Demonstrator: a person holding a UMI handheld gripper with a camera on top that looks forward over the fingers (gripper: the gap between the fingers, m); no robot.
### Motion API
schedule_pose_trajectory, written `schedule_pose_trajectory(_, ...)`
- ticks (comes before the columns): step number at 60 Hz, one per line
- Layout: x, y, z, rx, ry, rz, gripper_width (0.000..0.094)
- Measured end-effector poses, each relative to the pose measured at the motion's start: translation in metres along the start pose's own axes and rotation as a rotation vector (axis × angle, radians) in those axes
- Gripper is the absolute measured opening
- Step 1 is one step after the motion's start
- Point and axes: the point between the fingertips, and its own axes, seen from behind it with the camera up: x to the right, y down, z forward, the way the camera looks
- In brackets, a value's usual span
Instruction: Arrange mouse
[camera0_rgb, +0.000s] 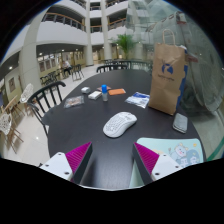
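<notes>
The white mouse is lying on the dark round desk, ahead of the gripper, whose jaws are standing wide apart and holding nothing, so this looks like the approach step, with the reach still to make. The next move is calling for a straight advance until the mouse is sitting between the pads, and open room is lying all around it, the brown paper bag and phone standing well off beyond it.

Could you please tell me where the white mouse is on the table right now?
The white mouse lies on the dark table, just ahead of the open gripper, with the brown paper bag beyond it.
</notes>
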Motion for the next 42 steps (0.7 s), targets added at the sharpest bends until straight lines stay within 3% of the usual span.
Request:
schedule_pose_trajectory(9, 0.002, -0.002, 0.06, -0.051, 0.037, 0.016, 0.0846)
schedule_pose_trajectory(32, 0.019, -0.066, 0.137, -0.01, 0.139, 0.079, 0.0822)
schedule_pose_trajectory(34, 0.025, -0.068, 0.142, -0.01, 0.168, 0.068, 0.0752)
schedule_pose_trajectory(36, 0.029, -0.07, 0.145, -0.005, 0.196, 0.044, 0.06)
schedule_pose_trajectory(42, 0.025, -0.069, 0.146, -0.026, 0.174, 0.065, 0.0469)
